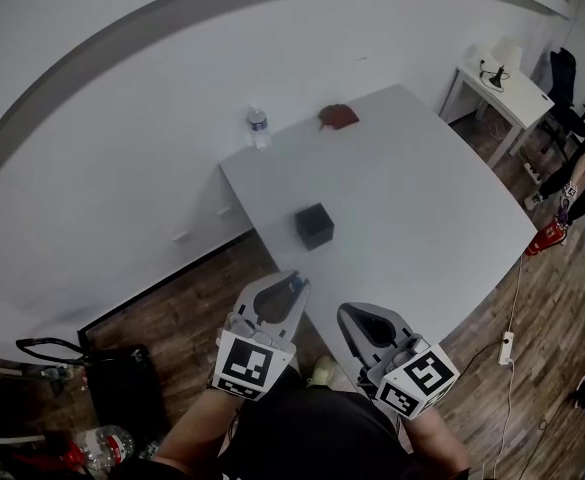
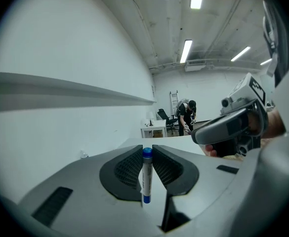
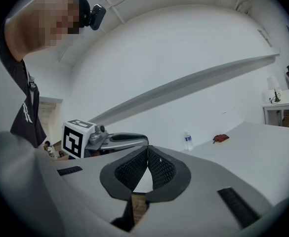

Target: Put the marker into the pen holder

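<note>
Broad white rectangular desk [image 1: 422,198] ahead, mostly bare. Left hand-held gripper [image 1: 296,284] held at the desk's near corner, right hand-held gripper [image 1: 346,312] alongside, pressed together on nothing. Small black cube-shaped pen holder [image 1: 314,225] upright near the desk's left edge. Slim white blue-capped marker [image 2: 146,177] pinched upright between the left jaws.
</note>
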